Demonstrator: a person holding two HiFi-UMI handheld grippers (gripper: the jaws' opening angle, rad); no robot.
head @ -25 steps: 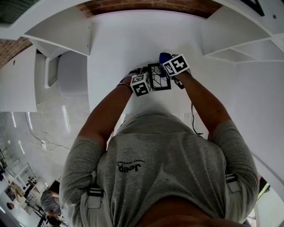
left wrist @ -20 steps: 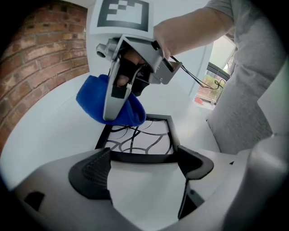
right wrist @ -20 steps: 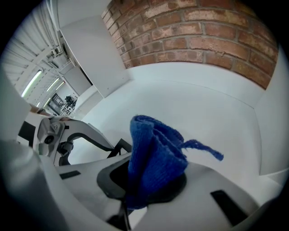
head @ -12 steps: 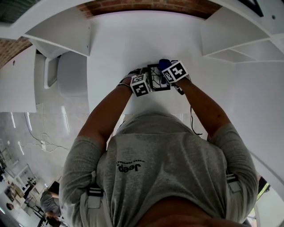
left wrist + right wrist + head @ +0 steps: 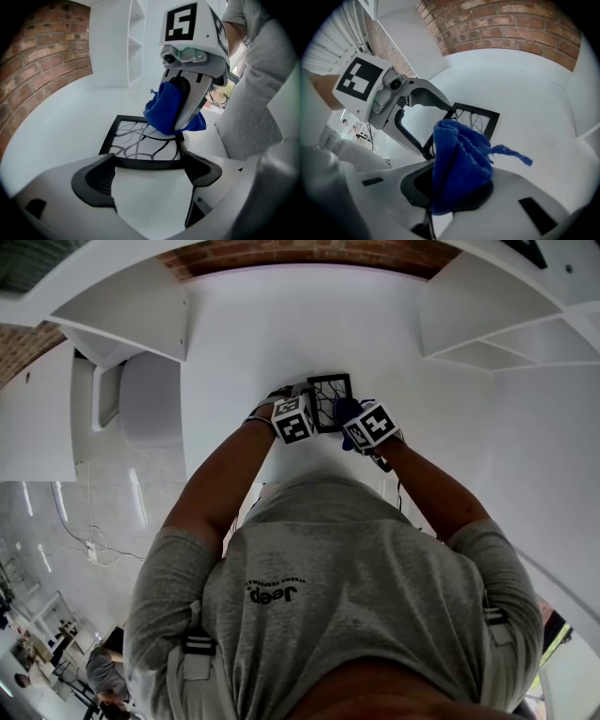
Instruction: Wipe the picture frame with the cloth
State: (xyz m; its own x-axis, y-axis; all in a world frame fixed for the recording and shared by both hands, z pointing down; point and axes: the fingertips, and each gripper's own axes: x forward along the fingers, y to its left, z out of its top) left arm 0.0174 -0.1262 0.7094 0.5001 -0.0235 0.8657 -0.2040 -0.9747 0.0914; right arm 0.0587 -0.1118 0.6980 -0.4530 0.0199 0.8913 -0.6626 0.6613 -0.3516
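**Head view:** The person leans over a white table (image 5: 281,324). The picture frame (image 5: 330,390) lies flat on it at 12 o'clock from the person's chest. The left claw (image 5: 298,413) is at the frame's 8 o'clock edge. The right claw (image 5: 361,423) is at its 5 o'clock corner, and the blue cloth (image 5: 347,410) shows between that claw and the frame.

**Left gripper view:** The left claw (image 5: 149,161) has its jaws spread wide and set against the two near corners of the black-rimmed picture frame (image 5: 140,140), gripping it across its width. The frame's print is a pattern of dark curved lines on white. The right claw (image 5: 180,124) comes down from 12 o'clock, with the cloth (image 5: 166,110) bunched at its tip and pressed on the frame's 3 o'clock rim. A brick wall (image 5: 42,61) stands at 10 o'clock.

**Right gripper view:** The right claw (image 5: 457,197) is closed on the cloth (image 5: 459,154), which stands up from the jaws in a folded wad with a loose thread trailing toward 3 o'clock. The picture frame (image 5: 476,117) lies on the table just beyond it at 12 o'clock. The left claw (image 5: 426,147) meets the frame's corner at 10 o'clock.
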